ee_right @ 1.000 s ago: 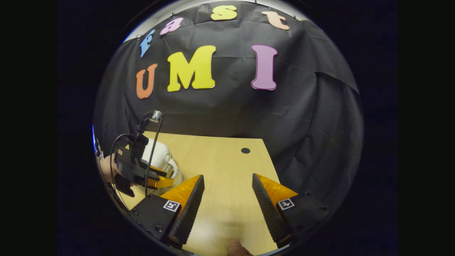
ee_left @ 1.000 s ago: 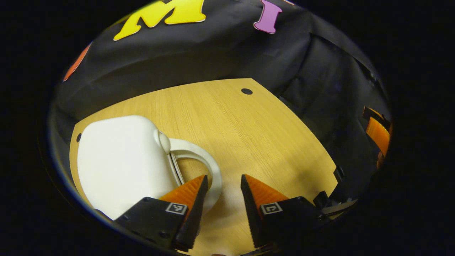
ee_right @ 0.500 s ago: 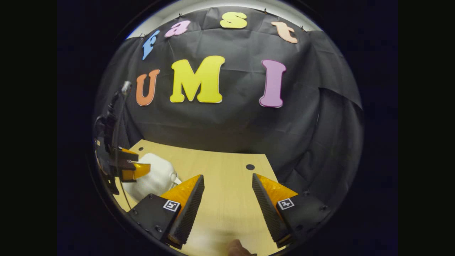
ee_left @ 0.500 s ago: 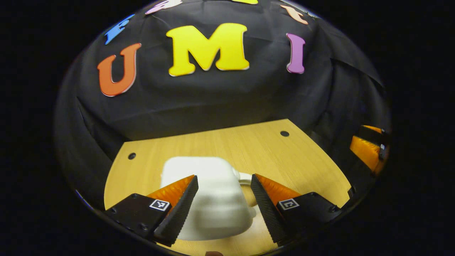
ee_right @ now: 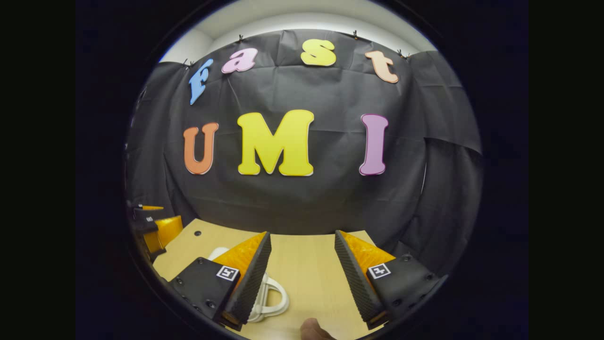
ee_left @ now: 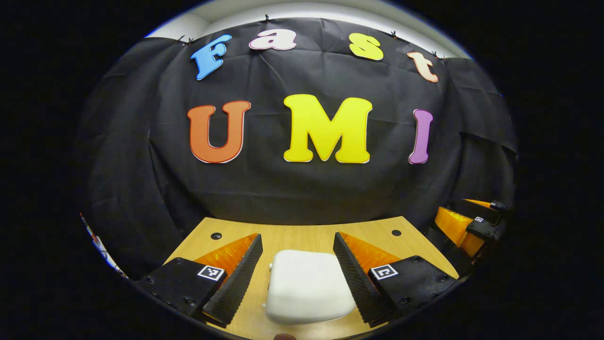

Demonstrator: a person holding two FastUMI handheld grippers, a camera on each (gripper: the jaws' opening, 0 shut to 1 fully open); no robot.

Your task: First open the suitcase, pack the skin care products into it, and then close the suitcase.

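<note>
Suitcase [ee_left: 306,293]: small, white, smooth hard shell with rounded corners, lid down. It lies flat on the wooden table [ee_left: 302,233], near the table's front edge. In the left gripper view it appears as a plain white block with a tiny nub on its left edge. In the right gripper view [ee_right: 264,295] its looped white handle lies flat on the table, sticking out to the right of the case; most of the body is hidden behind that gripper's left finger.

Left gripper [ee_left: 297,278]: jaws wide apart, holding nothing. Suitcase sits in the gap between the fingers, not touching either one, as far as I can tell.

Right gripper [ee_right: 302,278]: jaws also spread wide, holding nothing, bare table between them. Suitcase handle is just beside its left finger, contact unclear.

Each gripper shows at the edge of the other's view, to the side of the suitcase. A fingertip [ee_right: 314,328] shows at the bottom edge of the right gripper view.
</note>
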